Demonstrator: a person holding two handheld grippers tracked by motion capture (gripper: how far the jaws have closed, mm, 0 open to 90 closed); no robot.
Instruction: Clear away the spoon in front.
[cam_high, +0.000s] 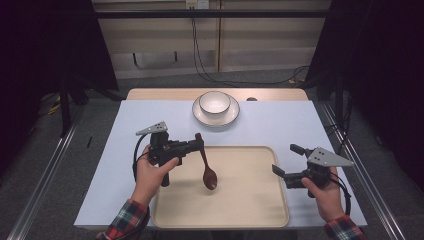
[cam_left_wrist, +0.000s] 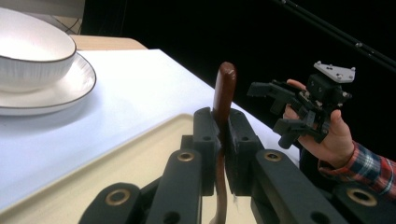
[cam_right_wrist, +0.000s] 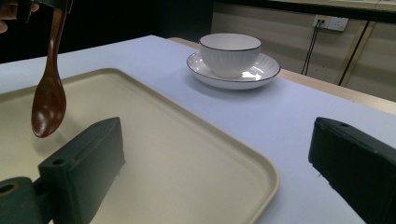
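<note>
High view, cream tray (cam_high: 250, 210) nearest, left gripper (cam_high: 199, 146) clamped on a brown wooden spoon (cam_high: 208, 172) hanging bowl-down over the tray, right gripper (cam_high: 287, 160) gaping wide and empty at the tray's right edge, white bowl (cam_high: 215, 102) on a saucer (cam_high: 231, 116) beyond the tray, left gripper view showing the spoon's handle tip above the jaws.

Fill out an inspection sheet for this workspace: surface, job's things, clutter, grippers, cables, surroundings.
Surface: table under a pale blue-white cover; bare wood strip along the far edge.
Job's things: brown wooden spoon hangs bowl-down above the beige tray, handle clamped near its top end. White bowl sits on a white plate beyond the tray.
Clutter: a small dark item at the far edge, too small to tell.
Grippers: left gripper shut on the spoon; right gripper open, holding nothing, at the tray's right edge.
Cables: black cables run down the back wall onto the floor; one trails from each gripper.
Surroundings: dark curtains on both sides, grey floor, metal rails.
</note>
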